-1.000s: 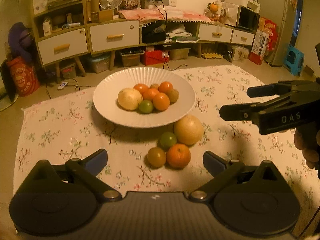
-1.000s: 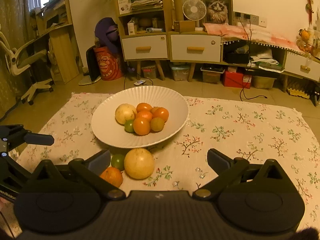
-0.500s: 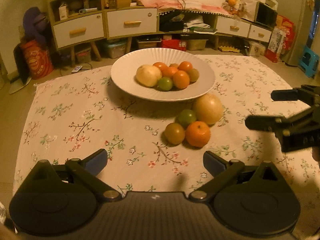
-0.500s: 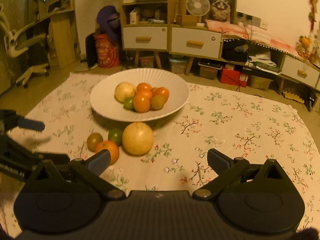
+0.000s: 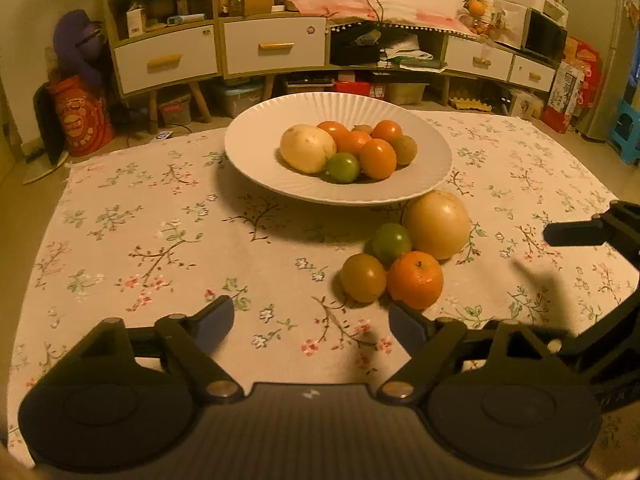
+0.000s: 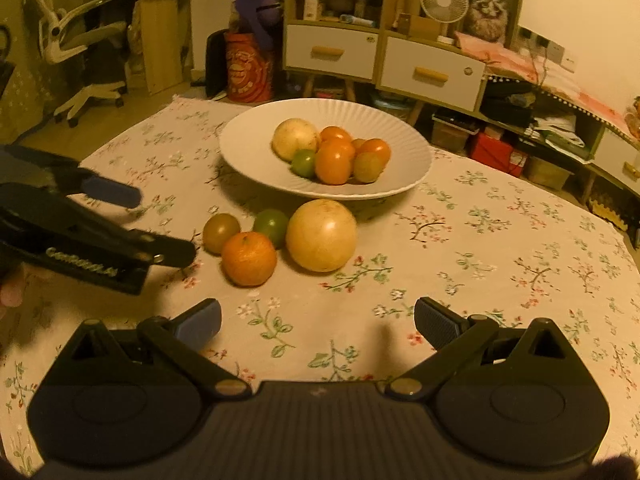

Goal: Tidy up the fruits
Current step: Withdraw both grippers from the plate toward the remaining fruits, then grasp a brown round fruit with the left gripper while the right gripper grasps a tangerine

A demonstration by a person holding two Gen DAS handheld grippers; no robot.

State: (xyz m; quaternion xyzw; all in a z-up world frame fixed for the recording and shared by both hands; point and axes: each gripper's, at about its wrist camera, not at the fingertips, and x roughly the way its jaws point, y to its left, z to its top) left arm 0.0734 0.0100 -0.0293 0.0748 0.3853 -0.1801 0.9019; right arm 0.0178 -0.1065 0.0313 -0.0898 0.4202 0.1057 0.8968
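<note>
A white fluted bowl (image 5: 256, 152) (image 6: 248, 140) on the floral cloth holds several fruits: a pale yellow one, orange ones and green ones. In front of it lie a large pale yellow fruit (image 5: 438, 224) (image 6: 322, 236), an orange (image 5: 416, 280) (image 6: 249, 258), a green fruit (image 5: 392, 242) (image 6: 272, 226) and a brownish-green fruit (image 5: 363, 278) (image 6: 221, 232). My left gripper (image 5: 312, 324) (image 6: 152, 224) hangs just left of this group. Its jaws are closing with nothing between them. My right gripper (image 6: 318, 320) stands open and empty, short of the orange and the large fruit.
The floral cloth (image 5: 160, 240) covers the floor area around the bowl. Behind it stand low cabinets with white drawers (image 5: 276, 46), storage boxes and a red bag (image 5: 82, 118). An office chair (image 6: 80, 52) stands at the far left in the right wrist view.
Both grippers have come down and closer to the loose fruits, which look larger now. The left gripper's fingers stand a little nearer together than before.
</note>
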